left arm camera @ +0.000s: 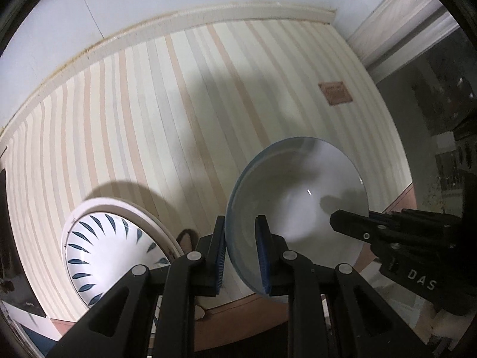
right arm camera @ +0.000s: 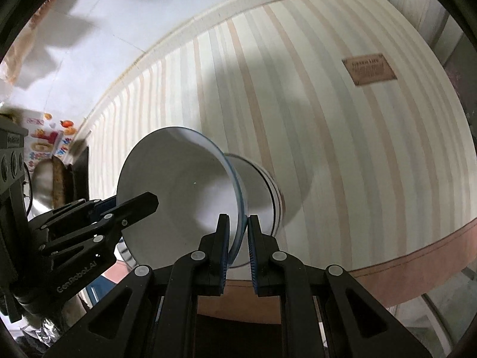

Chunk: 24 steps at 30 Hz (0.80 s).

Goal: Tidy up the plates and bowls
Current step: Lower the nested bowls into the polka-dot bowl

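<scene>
A white bowl with a pale blue rim (left arm camera: 298,197) (right arm camera: 179,191) hangs tilted above the striped tablecloth (left arm camera: 179,104). Both grippers hold it by opposite sides of its rim. My left gripper (left arm camera: 240,238) is shut on the near rim, and it also shows at the left of the right wrist view (right arm camera: 134,204). My right gripper (right arm camera: 238,232) is shut on the other side of the rim, and one of its fingers reaches into the bowl in the left wrist view (left arm camera: 342,223). A second white bowl with blue leaf marks (left arm camera: 101,253) rests in a white plate (left arm camera: 158,220) at lower left.
The striped cloth (right arm camera: 328,119) carries a brown label (left arm camera: 335,93) (right arm camera: 369,68) and ends at a brown border (right arm camera: 417,271). A pale wall (left arm camera: 119,6) stands behind the table. Colourful packaging (right arm camera: 44,140) lies far left, and dark clutter (left arm camera: 447,119) sits beyond the right edge.
</scene>
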Motion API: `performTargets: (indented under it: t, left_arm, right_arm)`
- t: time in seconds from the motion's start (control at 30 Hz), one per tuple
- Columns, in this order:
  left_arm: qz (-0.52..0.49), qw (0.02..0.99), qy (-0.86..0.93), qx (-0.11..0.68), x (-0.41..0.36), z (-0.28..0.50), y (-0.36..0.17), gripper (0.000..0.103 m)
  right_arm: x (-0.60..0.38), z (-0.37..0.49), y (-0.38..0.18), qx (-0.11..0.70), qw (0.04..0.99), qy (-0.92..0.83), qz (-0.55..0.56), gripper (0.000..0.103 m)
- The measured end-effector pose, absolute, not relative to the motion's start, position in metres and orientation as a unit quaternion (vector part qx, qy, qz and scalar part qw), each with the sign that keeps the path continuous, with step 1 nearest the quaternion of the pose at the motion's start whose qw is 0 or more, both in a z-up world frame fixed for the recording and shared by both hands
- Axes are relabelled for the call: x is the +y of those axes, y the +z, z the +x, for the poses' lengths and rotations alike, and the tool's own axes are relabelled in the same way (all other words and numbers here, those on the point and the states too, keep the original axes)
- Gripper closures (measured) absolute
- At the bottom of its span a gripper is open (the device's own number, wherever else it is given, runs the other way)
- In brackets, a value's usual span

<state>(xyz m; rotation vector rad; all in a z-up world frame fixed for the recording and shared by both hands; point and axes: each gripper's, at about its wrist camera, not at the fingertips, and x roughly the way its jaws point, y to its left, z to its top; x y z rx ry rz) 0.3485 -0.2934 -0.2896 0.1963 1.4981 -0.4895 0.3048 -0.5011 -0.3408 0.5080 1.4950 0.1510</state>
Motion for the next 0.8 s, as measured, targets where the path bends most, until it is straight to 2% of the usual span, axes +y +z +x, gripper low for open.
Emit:
performTargets:
  t: [0.8]
  left_arm:
    - [0.121, 0.688, -0.217, 0.682, -0.299, 0.344, -0.316, 0.086]
  right_arm:
    - [-0.505, 0.305, -0.364, 0.699, 0.677, 0.043, 0.229, 0.086]
